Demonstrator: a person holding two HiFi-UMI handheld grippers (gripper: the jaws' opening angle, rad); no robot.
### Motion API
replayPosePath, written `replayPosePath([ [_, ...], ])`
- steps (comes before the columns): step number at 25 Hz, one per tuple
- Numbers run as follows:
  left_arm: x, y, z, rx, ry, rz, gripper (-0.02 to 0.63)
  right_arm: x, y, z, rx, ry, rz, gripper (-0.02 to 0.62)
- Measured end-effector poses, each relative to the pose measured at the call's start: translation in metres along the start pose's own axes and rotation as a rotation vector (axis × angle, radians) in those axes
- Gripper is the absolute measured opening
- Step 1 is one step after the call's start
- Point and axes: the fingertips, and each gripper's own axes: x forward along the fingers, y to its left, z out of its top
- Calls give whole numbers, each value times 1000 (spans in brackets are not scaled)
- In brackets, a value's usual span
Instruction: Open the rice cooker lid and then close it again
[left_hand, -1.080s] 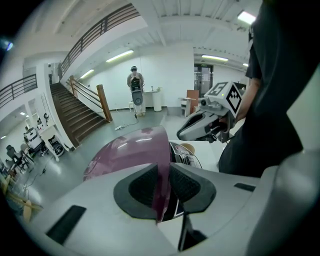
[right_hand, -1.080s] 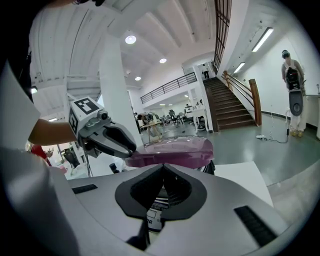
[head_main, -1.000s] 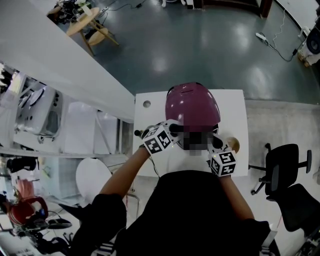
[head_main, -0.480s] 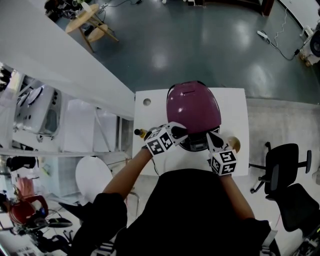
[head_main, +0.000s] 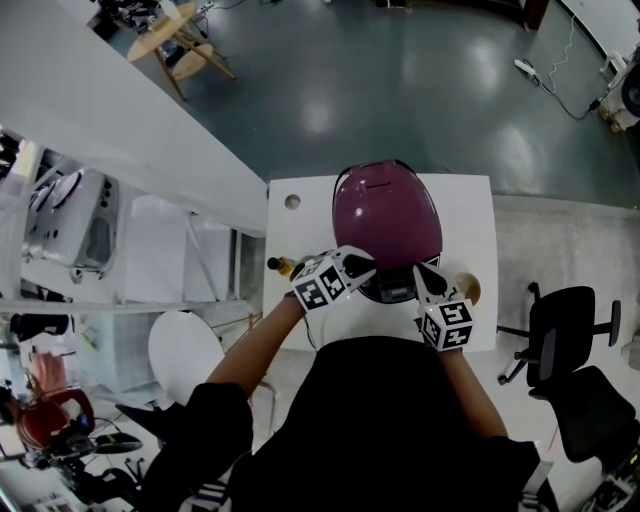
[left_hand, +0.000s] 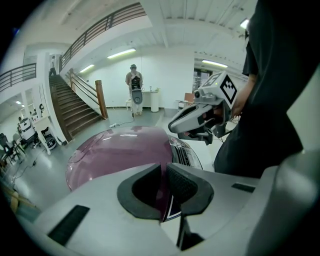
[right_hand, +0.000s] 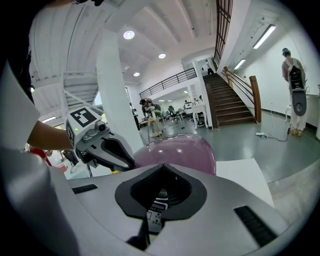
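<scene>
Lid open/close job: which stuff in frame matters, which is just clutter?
Job: rice cooker, lid down; left tongs, jaws just been closing, nothing between them; right tongs, shut.
Lying about: round wooden piece and small dark item on the white table; office chair; wooden table.

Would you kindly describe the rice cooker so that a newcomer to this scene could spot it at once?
Find the white table standing on the dark glossy floor. The rice cooker sits at its middle: a large, shiny purple dome, far bigger than the small tan round thing beside it.
</scene>
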Motion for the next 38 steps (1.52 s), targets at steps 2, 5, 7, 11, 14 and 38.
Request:
replayPosePath([
  [2, 1, 0, -2, -2, 6, -4, 28, 1, 1, 0, 1, 1, 0, 0],
  [5, 3, 1, -5, -8, 15, -6, 17, 3, 2, -1, 2, 3, -2, 0],
  [7, 4, 2, -7, -29, 24, -7, 11, 3, 1, -1, 2, 5, -3, 0],
  [11, 9, 1, -10, -48, 54, -16, 6, 4, -1, -3, 3, 12, -7, 0],
  [14, 11, 2, -11, -68, 57, -21, 5, 5, -3, -5, 6, 17, -7, 0],
  [38, 19, 2, -13, -103, 250, 100, 3, -5, -24, 0, 17, 12, 0, 0],
])
